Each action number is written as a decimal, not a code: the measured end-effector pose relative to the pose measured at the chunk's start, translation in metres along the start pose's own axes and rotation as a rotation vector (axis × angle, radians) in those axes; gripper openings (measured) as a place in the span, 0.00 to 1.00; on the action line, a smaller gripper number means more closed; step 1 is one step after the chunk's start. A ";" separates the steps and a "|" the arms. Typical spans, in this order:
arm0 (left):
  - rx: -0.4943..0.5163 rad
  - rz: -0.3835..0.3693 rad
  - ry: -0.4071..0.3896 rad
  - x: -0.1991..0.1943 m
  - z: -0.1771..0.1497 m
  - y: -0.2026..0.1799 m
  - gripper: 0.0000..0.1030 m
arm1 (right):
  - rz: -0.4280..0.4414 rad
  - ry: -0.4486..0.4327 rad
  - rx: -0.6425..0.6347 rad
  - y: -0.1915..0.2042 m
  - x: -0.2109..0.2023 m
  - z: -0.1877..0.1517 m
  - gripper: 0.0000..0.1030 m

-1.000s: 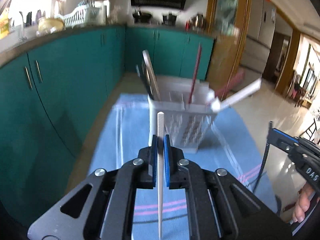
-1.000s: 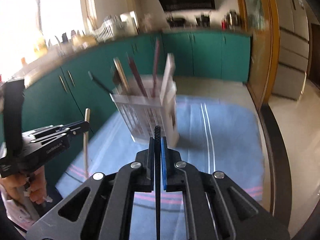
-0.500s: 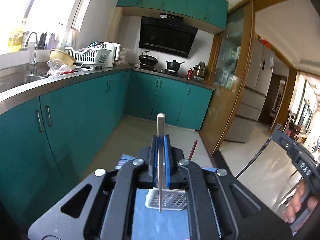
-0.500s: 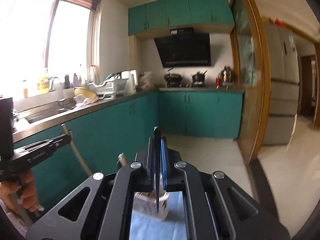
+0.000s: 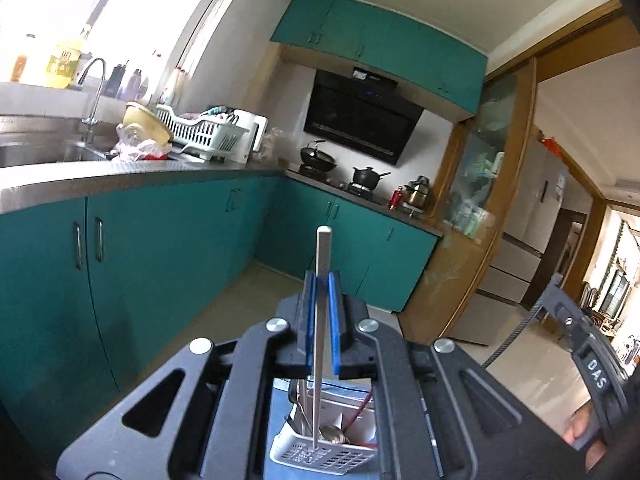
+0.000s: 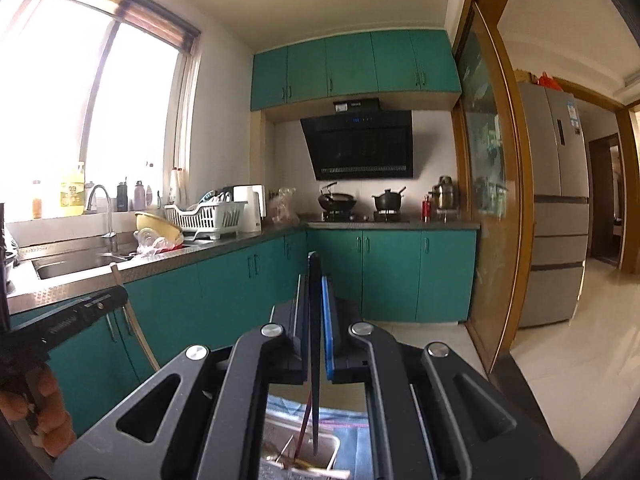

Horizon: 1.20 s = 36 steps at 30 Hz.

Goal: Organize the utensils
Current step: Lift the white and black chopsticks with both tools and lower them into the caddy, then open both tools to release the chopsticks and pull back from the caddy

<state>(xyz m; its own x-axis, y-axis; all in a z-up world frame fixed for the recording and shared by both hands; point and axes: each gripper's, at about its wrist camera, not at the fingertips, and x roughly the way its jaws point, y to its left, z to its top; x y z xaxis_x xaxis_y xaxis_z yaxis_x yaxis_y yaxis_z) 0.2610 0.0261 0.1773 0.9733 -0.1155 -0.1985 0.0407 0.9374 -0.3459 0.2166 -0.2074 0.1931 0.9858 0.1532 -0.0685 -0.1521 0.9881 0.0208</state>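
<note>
My left gripper (image 5: 322, 280) is shut on a pale chopstick (image 5: 323, 248) that stands upright between the blue pads. Its lower tip hangs over a white slotted utensil caddy (image 5: 320, 456), which holds a spoon (image 5: 334, 434) and a red chopstick (image 5: 360, 412). My right gripper (image 6: 316, 280) is shut on a black chopstick (image 6: 315, 400), also upright, above the same caddy (image 6: 334, 446). Each gripper shows at the edge of the other's view: the right one (image 5: 558, 286) and the left one (image 6: 118, 296), with hands on their handles. Most of the caddy is hidden behind the gripper bodies.
A blue cloth (image 6: 356, 436) lies under the caddy. Teal base cabinets (image 5: 168, 248) run along the left and far wall under a steel counter with a sink (image 6: 80, 260), a dish rack (image 6: 206, 218) and a stove with pots (image 6: 360, 204). A fridge (image 6: 560, 208) stands to the right.
Both grippers rose and tilted up toward level, each keeping its chopstick. The caddy slid from the middle of both views to the bottom, behind the gripper bodies.
</note>
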 end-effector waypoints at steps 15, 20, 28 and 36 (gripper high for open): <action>0.088 0.093 0.077 0.076 -0.048 -0.010 0.06 | 0.029 0.130 0.029 -0.008 0.062 -0.050 0.06; 0.105 0.103 0.084 0.074 -0.055 -0.006 0.09 | 0.036 0.167 0.059 -0.015 0.072 -0.062 0.06; 0.075 0.099 0.084 0.048 -0.057 0.007 0.34 | 0.021 0.157 0.073 -0.024 0.051 -0.066 0.38; 0.161 0.108 0.040 -0.005 -0.082 0.010 0.59 | -0.016 0.079 0.033 -0.027 -0.016 -0.068 0.76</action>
<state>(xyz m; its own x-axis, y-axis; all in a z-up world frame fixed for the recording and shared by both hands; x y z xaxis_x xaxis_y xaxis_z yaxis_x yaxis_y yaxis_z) 0.2384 0.0089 0.0996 0.9644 -0.0216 -0.2637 -0.0245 0.9851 -0.1702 0.2004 -0.2359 0.1254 0.9791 0.1393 -0.1480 -0.1330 0.9898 0.0520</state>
